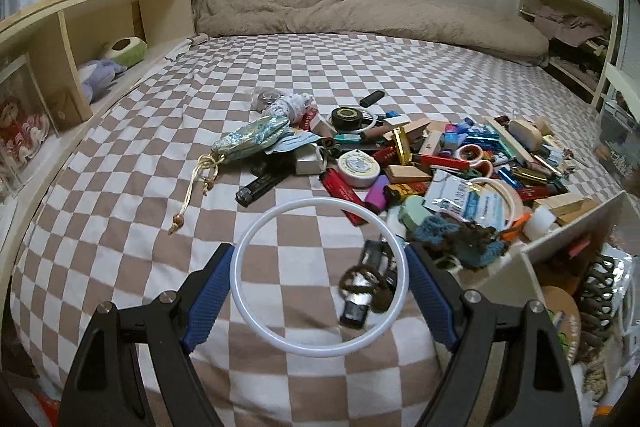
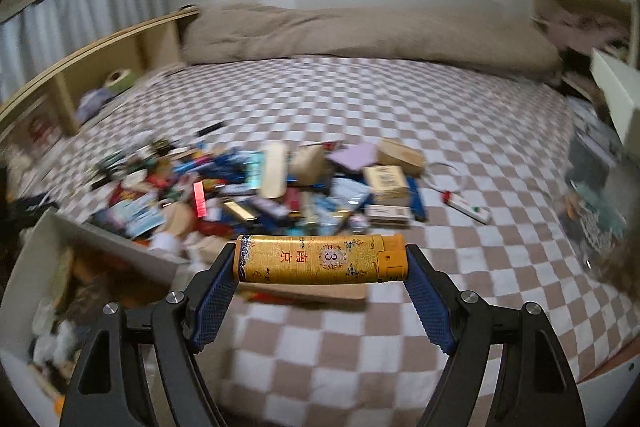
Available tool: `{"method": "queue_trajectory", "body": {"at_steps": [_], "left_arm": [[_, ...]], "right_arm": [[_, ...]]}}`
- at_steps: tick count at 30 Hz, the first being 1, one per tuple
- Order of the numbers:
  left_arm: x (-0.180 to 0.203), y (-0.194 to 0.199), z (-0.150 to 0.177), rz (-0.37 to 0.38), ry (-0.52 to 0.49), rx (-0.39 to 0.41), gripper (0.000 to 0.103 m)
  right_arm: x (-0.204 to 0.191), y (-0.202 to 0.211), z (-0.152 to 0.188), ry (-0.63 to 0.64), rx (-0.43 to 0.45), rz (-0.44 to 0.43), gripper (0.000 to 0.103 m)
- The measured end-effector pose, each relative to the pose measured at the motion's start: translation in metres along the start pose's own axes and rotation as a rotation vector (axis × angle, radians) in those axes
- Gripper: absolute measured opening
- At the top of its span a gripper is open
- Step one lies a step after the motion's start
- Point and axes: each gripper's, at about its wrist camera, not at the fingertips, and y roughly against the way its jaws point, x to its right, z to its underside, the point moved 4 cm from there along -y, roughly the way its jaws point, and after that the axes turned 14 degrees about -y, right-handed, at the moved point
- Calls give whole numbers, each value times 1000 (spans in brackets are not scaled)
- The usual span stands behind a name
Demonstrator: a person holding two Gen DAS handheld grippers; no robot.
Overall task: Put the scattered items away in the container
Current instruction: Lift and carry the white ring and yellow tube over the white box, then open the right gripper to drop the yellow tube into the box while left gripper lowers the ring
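Observation:
My left gripper (image 1: 320,279) is shut on a white plastic ring (image 1: 320,209), held by its sides above the checkered bed. A small dark item with a brown cord (image 1: 366,291) lies on the bed behind the ring. My right gripper (image 2: 320,261) is shut on a yellow lighter (image 2: 320,259), held crosswise by its ends. The white container (image 1: 568,227) stands at the right of the left wrist view and at the lower left of the right wrist view (image 2: 52,227), with items in it. A pile of scattered items (image 1: 420,155) lies on the bed beside it.
A beige blanket (image 1: 360,11) lies along the far side of the bed. A wooden shelf headboard (image 1: 80,39) with soft toys runs on the left. A white cable adapter (image 2: 468,205) lies apart from the pile. The right wrist view is motion-blurred.

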Motion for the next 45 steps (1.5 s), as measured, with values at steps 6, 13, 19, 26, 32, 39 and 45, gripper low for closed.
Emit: {"method": "queue_trajectory", "body": {"at_steps": [6, 13, 19, 26, 32, 39, 45], "left_arm": [[18, 27, -8, 19, -31, 67, 84], [37, 46, -17, 42, -72, 122, 85], [46, 49, -17, 74, -94, 125, 85], [55, 53, -19, 121, -98, 138, 85], [71, 59, -22, 160, -119, 152, 85], [93, 68, -23, 235, -129, 151, 85], [123, 76, -28, 397, -200, 142, 85]], "right_arm": [[-56, 5, 12, 93, -41, -85, 80], [-114, -7, 29, 93, -204, -216, 81], [-139, -31, 43, 84, -318, -245, 81], [-135, -38, 46, 84, -294, -139, 84], [-130, -24, 38, 102, -212, -121, 99], [-131, -25, 47, 161, -193, -124, 99], [-127, -20, 46, 142, -183, -179, 99]]}}
